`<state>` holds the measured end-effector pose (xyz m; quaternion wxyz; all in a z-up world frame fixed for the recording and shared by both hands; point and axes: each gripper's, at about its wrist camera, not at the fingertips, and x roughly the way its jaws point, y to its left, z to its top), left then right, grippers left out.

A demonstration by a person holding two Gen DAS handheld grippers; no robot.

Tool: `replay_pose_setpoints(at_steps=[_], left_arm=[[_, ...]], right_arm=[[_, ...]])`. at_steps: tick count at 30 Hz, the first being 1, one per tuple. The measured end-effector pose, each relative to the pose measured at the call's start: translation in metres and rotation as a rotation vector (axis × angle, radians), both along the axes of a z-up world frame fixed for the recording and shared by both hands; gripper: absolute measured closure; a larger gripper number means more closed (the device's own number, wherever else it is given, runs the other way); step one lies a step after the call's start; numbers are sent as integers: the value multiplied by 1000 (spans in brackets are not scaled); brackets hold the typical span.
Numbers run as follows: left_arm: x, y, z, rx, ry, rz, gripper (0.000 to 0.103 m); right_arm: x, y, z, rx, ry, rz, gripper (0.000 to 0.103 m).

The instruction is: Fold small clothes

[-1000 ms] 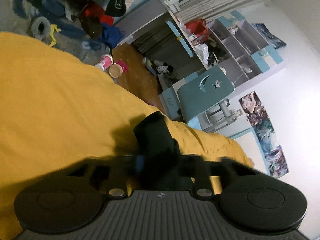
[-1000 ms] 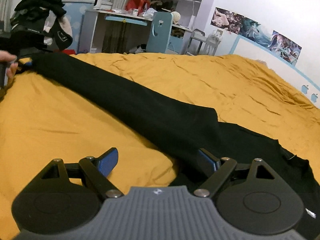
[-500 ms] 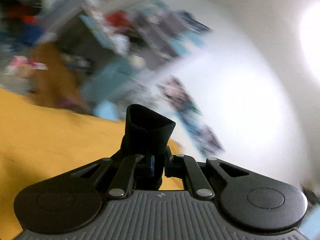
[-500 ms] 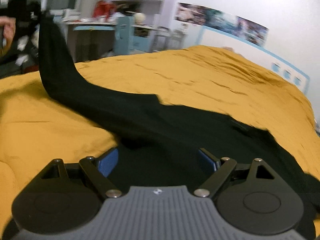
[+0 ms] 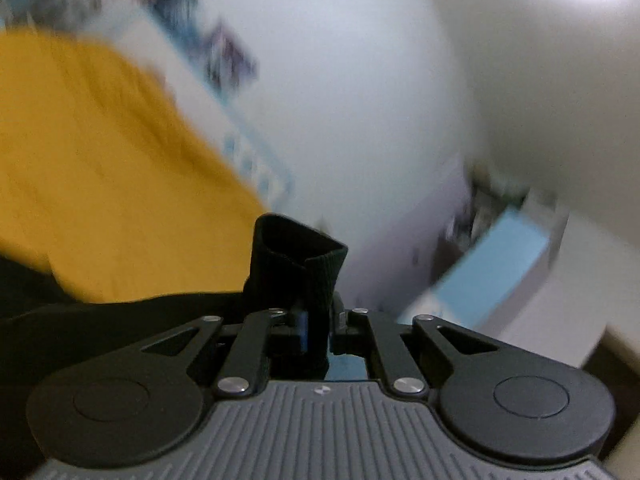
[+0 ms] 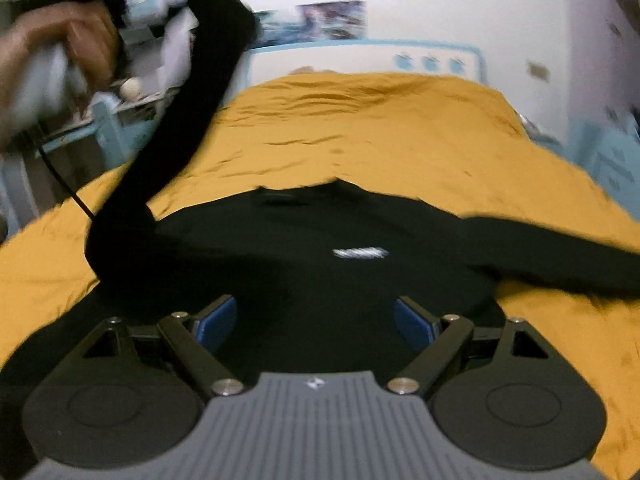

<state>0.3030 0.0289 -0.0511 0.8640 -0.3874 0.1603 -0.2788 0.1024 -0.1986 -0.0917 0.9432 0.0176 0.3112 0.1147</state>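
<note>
A black long-sleeved top lies spread on the yellow bedspread, with a small white mark on its chest. My left gripper is shut on the ribbed cuff of one sleeve. In the right wrist view that sleeve rises from the top's left shoulder up to the person's hand at the upper left. The other sleeve lies out to the right. My right gripper is open and empty, hovering over the lower body of the top.
The bed's headboard and a white wall with posters stand behind. A cluttered desk and blue chair are at the left of the bed. A blue cabinet is at the right. The left wrist view is blurred.
My left gripper has lifted the sleeve cuff high off the bed and swung toward the top's body. My right gripper has moved over the middle of the top, still open.
</note>
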Motion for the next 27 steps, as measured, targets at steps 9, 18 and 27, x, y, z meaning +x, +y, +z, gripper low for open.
replay_pose_setpoints(at_steps=[9, 18, 27], left_arm=[[-16, 0, -60, 55, 175, -131, 71], [-118, 167, -121, 89, 407, 252, 56], [-112, 217, -201, -186, 572, 340, 56]], right_arm=[[16, -74, 1, 135, 85, -105, 21], [125, -112, -44, 463, 271, -202, 21], [170, -104, -94, 620, 404, -349, 20]])
